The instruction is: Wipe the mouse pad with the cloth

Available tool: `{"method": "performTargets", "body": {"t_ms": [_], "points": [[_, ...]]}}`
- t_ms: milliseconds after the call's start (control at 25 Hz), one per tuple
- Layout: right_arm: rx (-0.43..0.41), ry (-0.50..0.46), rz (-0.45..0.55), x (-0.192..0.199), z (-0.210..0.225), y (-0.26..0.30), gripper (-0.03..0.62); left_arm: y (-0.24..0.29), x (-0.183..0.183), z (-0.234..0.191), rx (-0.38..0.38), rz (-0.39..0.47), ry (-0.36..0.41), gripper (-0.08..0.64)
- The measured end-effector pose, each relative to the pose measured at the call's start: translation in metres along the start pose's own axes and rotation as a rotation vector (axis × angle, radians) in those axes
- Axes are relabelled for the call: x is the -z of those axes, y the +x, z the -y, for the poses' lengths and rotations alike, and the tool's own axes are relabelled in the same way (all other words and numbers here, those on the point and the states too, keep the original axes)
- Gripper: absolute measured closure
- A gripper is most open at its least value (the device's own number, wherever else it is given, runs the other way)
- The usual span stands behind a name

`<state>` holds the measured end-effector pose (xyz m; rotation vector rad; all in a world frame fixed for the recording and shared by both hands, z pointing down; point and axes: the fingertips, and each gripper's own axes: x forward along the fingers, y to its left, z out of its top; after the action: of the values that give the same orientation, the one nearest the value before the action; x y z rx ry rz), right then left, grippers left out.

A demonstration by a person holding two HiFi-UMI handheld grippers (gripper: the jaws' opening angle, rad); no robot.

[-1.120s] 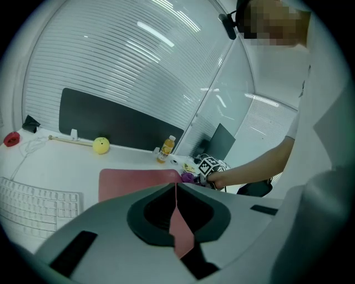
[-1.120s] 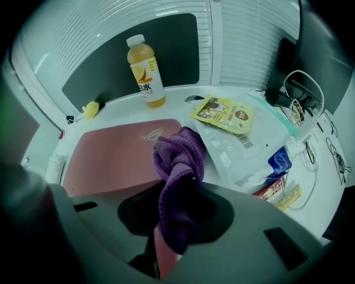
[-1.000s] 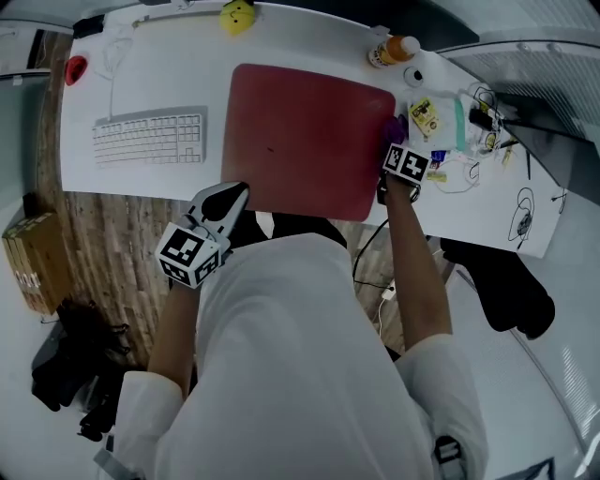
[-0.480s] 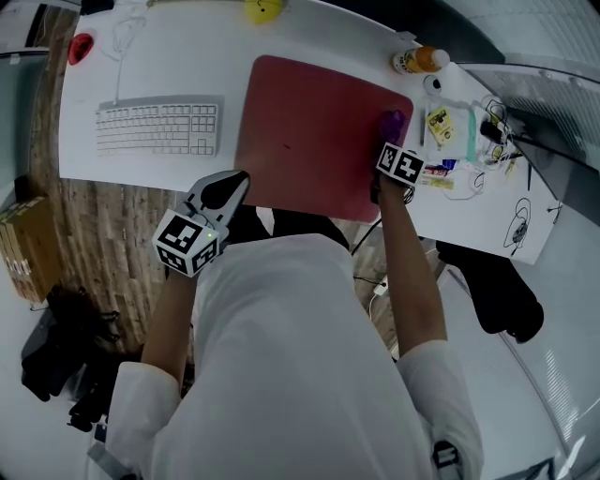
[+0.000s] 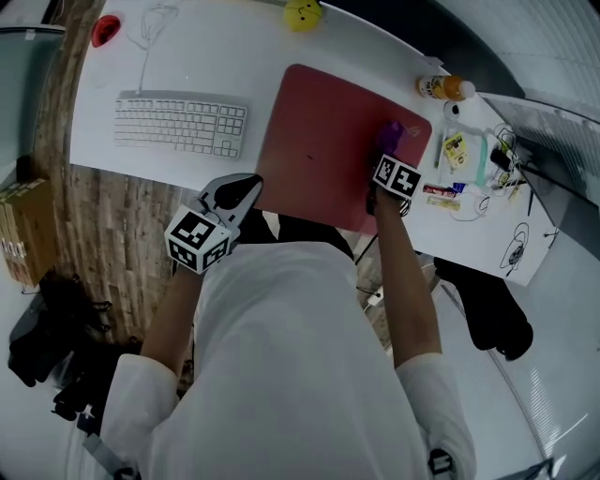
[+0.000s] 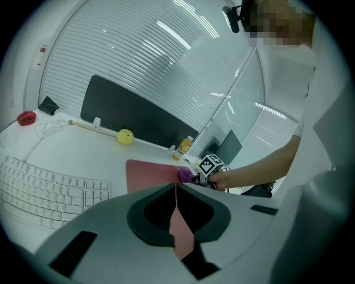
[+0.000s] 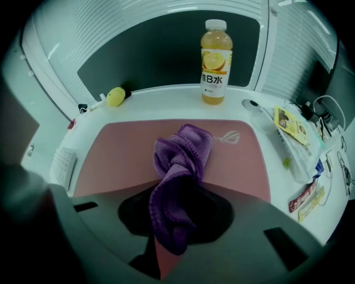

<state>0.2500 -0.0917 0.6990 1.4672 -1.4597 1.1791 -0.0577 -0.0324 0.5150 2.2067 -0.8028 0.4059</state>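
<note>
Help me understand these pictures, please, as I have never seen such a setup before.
No robot here: a person holds a two-jaw gripper in each hand. The top-down picture comes from a camera on the person's head; the other two come from cameras riding on each gripper, looking along its jaws. On the white desk lie a red mouse pad, a keyboard, a yellow toy and an orange drink bottle. The right gripper is shut on a purple cloth lying on the pad's right side. The left gripper is shut and empty, by the pad's near left corner.
</note>
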Motion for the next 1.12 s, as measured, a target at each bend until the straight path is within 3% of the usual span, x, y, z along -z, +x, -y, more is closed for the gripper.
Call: {"method": "performTargets", "body": {"t_ms": [1120], "points": [[-0.203, -0.12, -0.035, -0.021, -0.196, 0.026, 0.494, -0.05, 0.006, -0.059, -0.016, 0.008, -0.049, 0.537]]}}
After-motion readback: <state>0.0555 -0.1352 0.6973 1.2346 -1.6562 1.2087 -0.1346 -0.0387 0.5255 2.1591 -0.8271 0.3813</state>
